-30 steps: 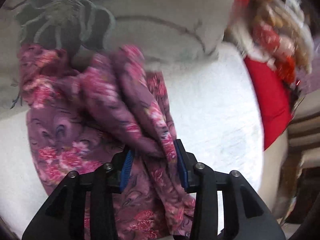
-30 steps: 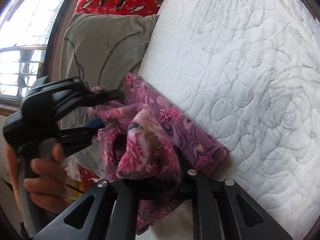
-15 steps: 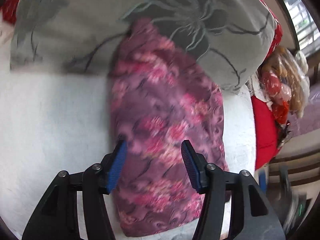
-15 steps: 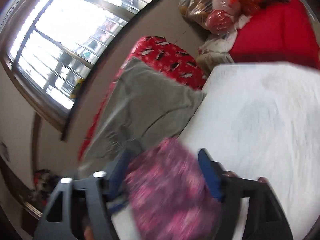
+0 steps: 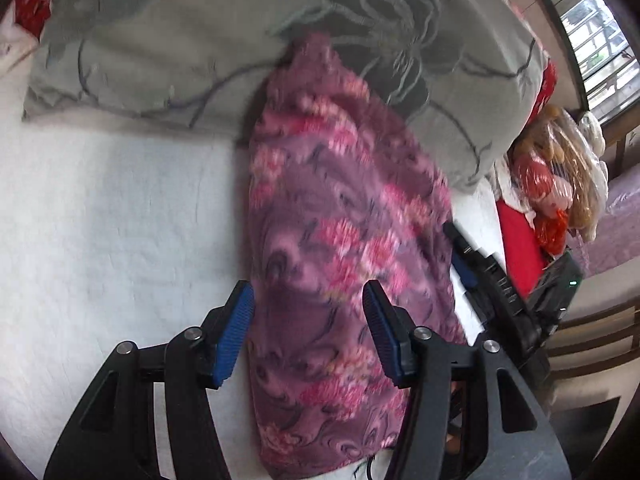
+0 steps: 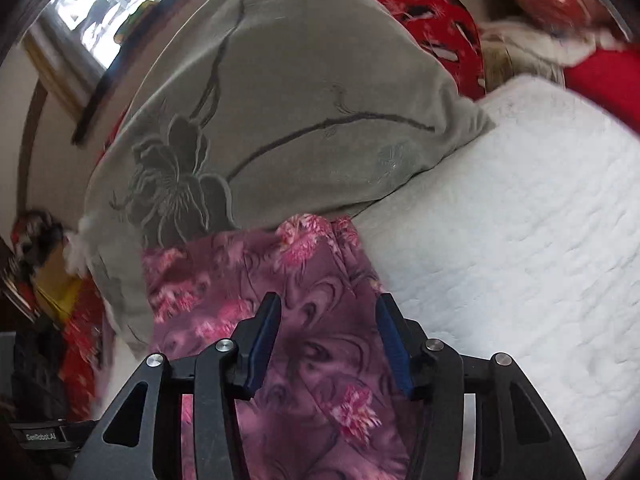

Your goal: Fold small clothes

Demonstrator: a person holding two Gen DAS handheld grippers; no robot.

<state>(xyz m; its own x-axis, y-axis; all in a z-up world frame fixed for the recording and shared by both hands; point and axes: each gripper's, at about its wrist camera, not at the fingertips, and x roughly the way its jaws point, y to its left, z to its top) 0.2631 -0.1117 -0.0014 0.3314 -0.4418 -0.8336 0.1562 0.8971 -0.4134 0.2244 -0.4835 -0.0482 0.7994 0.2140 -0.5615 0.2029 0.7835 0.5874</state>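
Note:
A purple garment with pink flowers (image 5: 340, 248) lies flat in a long folded strip on the white quilted bed (image 5: 112, 216), its far end against a grey pillow. It also shows in the right wrist view (image 6: 304, 344). My left gripper (image 5: 308, 332) is open and empty, its jaws spread just above the garment. My right gripper (image 6: 326, 344) is open and empty over the garment's other end. The right gripper's body (image 5: 492, 280) shows at the garment's right edge in the left wrist view.
A grey pillow with a dark flower pattern (image 6: 280, 112) lies at the bed's head, a red patterned pillow (image 6: 432, 12) behind it. A red cushion (image 5: 520, 248) and bagged soft toys (image 5: 560, 176) sit to the right. A window (image 6: 112, 8) is behind.
Both grippers held bunched cloth a second ago and have let go. The garment now lies flat and folded, and both grippers have opened and drawn back above it.

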